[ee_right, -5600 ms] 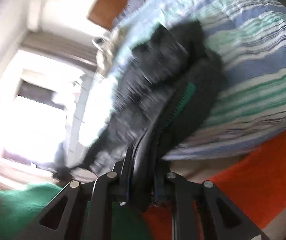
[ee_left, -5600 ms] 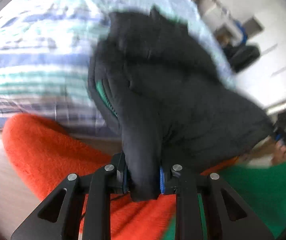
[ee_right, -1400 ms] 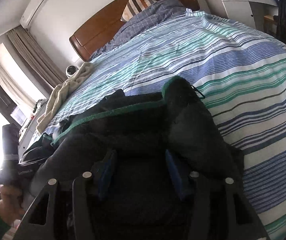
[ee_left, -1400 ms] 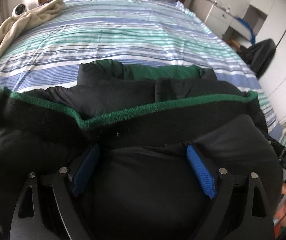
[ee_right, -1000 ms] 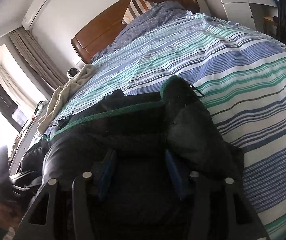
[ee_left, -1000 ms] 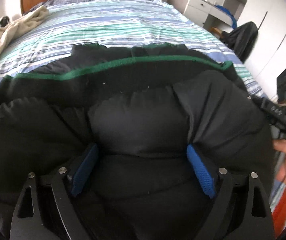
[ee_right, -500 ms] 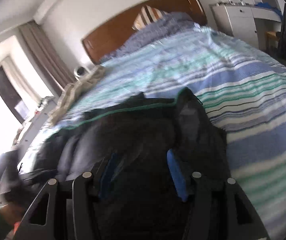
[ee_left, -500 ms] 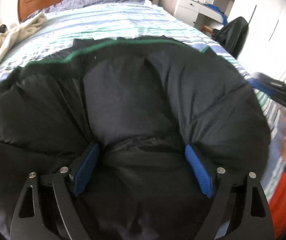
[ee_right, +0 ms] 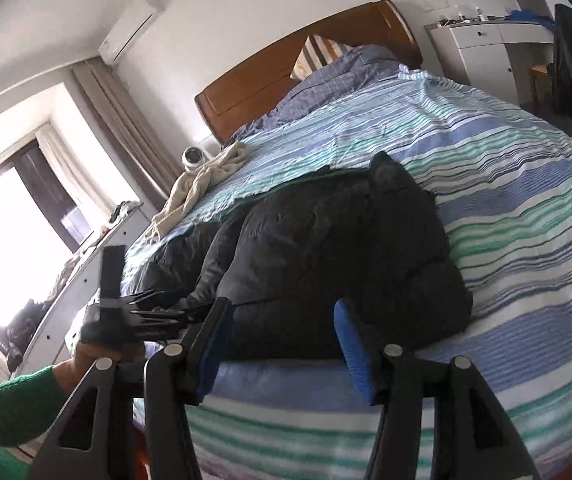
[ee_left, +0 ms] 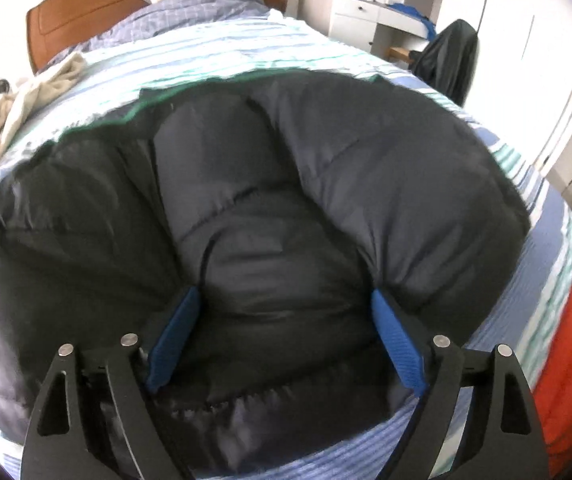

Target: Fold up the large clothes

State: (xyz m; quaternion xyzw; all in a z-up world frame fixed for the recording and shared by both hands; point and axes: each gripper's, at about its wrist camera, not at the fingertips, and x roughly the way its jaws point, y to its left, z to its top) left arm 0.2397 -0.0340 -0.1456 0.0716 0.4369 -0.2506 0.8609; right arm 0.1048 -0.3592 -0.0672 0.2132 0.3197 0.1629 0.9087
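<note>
From the left wrist, a black puffy jacket (ee_left: pixel 266 208) fills most of the view, lying folded in a rounded heap on the striped bedspread (ee_left: pixel 214 56); its quilted panels bulge in soft lobes, a thin green trim shows along its far edge, and a gathered hem runs along the near edge. The left gripper (ee_left: pixel 284 340) stands spread wide, its 2 blue pads (ee_left: pixel 174 332) resting against the jacket's bulging fabric on either side, though whether they press into it cannot be told. A cream towel (ee_left: pixel 14 112) lies at the bed's far left edge. From the right wrist, the same jacket (ee_right: pixel 338 256) sits as a dark low mound near the foot of the bed, smooth on top, one end rising to a small peak. The right gripper (ee_right: pixel 282 344) is partly spread and empty, just short of the jacket's near edge. At lower left, a hand (ee_right: pixel 86 364) in a green sleeve (ee_right: pixel 10 404) holds the other gripper.
</note>
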